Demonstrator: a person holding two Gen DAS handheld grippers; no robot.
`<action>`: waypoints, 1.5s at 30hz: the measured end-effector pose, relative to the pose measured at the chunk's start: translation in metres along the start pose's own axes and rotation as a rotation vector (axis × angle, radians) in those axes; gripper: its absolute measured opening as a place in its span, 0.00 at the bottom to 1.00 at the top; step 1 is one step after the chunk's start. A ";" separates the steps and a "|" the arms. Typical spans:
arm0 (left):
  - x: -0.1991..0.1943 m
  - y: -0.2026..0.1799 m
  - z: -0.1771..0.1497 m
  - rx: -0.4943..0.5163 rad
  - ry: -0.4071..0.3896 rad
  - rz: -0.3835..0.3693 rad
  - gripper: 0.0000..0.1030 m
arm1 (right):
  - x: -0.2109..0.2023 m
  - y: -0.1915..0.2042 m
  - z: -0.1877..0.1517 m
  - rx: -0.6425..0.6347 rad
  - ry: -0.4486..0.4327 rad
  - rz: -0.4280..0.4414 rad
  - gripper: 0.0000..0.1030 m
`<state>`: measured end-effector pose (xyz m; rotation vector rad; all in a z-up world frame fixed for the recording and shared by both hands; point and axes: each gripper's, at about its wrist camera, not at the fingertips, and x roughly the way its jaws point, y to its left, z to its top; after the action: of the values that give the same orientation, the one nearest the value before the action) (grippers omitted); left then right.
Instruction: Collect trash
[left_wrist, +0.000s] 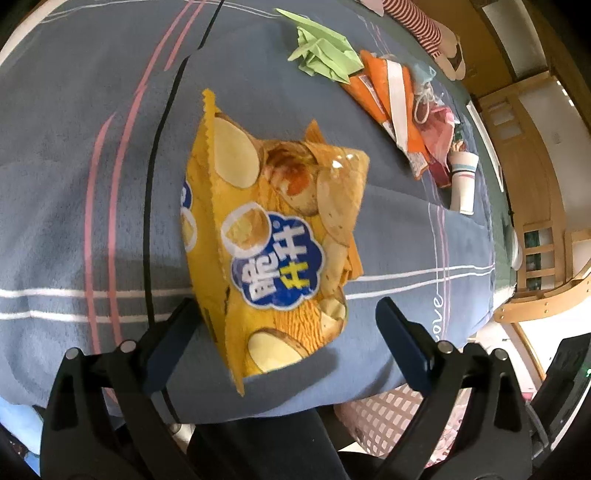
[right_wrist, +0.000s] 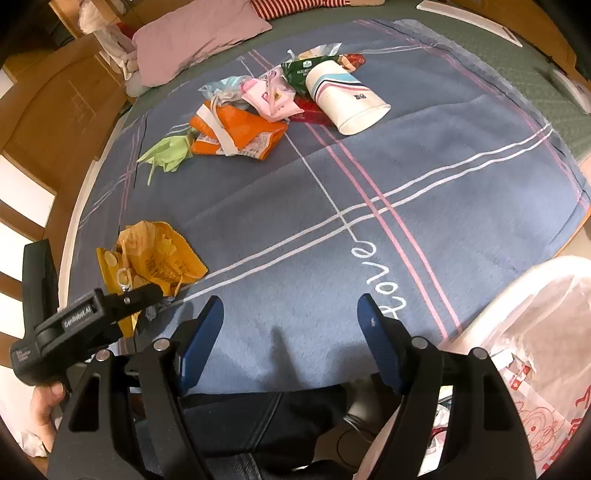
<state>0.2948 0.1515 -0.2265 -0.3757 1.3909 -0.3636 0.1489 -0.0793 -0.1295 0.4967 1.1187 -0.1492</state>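
A yellow chip bag (left_wrist: 273, 236) lies on the blue blanket, its near end between the spread fingers of my left gripper (left_wrist: 291, 325), which is open around it. The same bag (right_wrist: 155, 254) shows in the right wrist view at the left, with the left gripper (right_wrist: 147, 291) at it. Farther back lie green paper (left_wrist: 321, 51), an orange wrapper (left_wrist: 388, 88), pink wrappers (left_wrist: 439, 129) and a paper cup (left_wrist: 463, 177). In the right wrist view the cup (right_wrist: 347, 99) and orange wrapper (right_wrist: 240, 133) lie far ahead. My right gripper (right_wrist: 291, 321) is open and empty above the blanket's near edge.
A white bin lined with a plastic bag (right_wrist: 535, 332) stands at the bed's near right; it also shows as a pink lattice basket (left_wrist: 388, 417). A pink pillow (right_wrist: 199, 37) lies at the bed's far side. Wooden furniture (left_wrist: 532, 122) surrounds the bed.
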 end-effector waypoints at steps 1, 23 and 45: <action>0.001 0.001 0.002 -0.003 -0.004 -0.008 0.93 | 0.001 0.000 0.000 0.000 0.002 0.000 0.72; -0.050 0.014 -0.006 -0.012 -0.210 0.185 0.39 | 0.006 0.006 -0.004 -0.015 0.007 -0.011 0.71; -0.135 0.054 -0.012 -0.149 -0.406 0.140 0.40 | 0.146 0.242 0.136 -0.604 -0.187 -0.199 0.82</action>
<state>0.2648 0.2608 -0.1345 -0.4445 1.0409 -0.0609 0.4115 0.0913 -0.1389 -0.1648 0.9680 -0.0240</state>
